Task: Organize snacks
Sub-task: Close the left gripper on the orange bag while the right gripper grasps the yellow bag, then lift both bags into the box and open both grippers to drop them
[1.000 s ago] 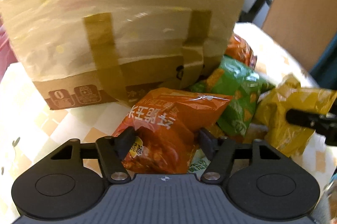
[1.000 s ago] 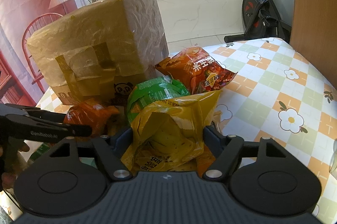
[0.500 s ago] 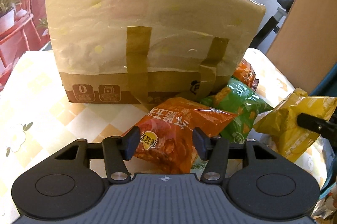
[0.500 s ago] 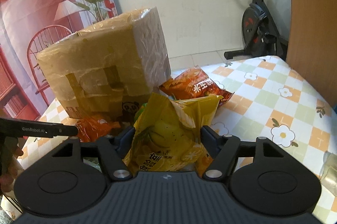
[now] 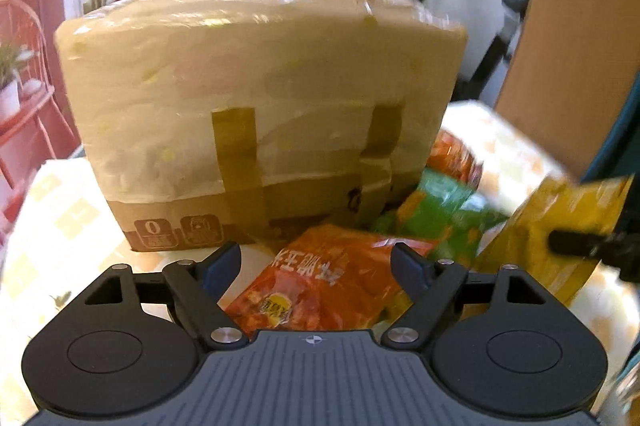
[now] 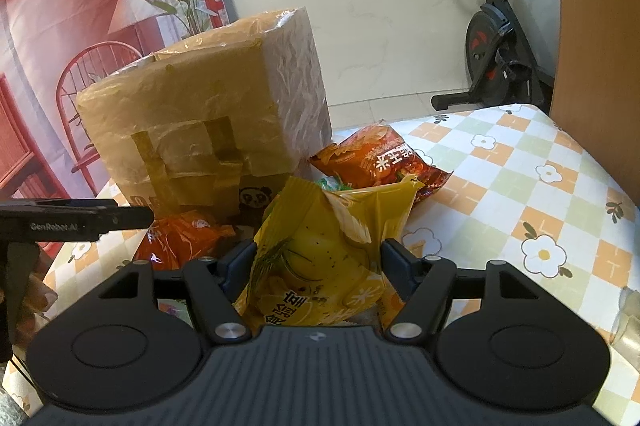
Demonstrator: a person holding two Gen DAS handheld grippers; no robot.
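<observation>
Snacks are heaped before the sealed, plastic-wrapped cardboard box (image 6: 208,129); its contents are hidden. A yellow crisp packet (image 6: 324,258) is pinched by the right claw (image 6: 318,262); the left claw (image 5: 318,262) is spread over an orange snack packet (image 5: 320,286).

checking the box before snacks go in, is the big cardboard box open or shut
Shut: the cardboard box stands upright, wrapped in plastic film with brown tape strips across its front; no opening shows.

Our left gripper (image 5: 318,260) hangs with its jaws spread wide, an orange snack bag (image 5: 320,290) lying between and below them, untouched. Straight ahead stands a taped cardboard box (image 5: 256,105). To the right we see a green packet (image 5: 436,218) and a blurred yellow bag (image 5: 552,230).
</observation>
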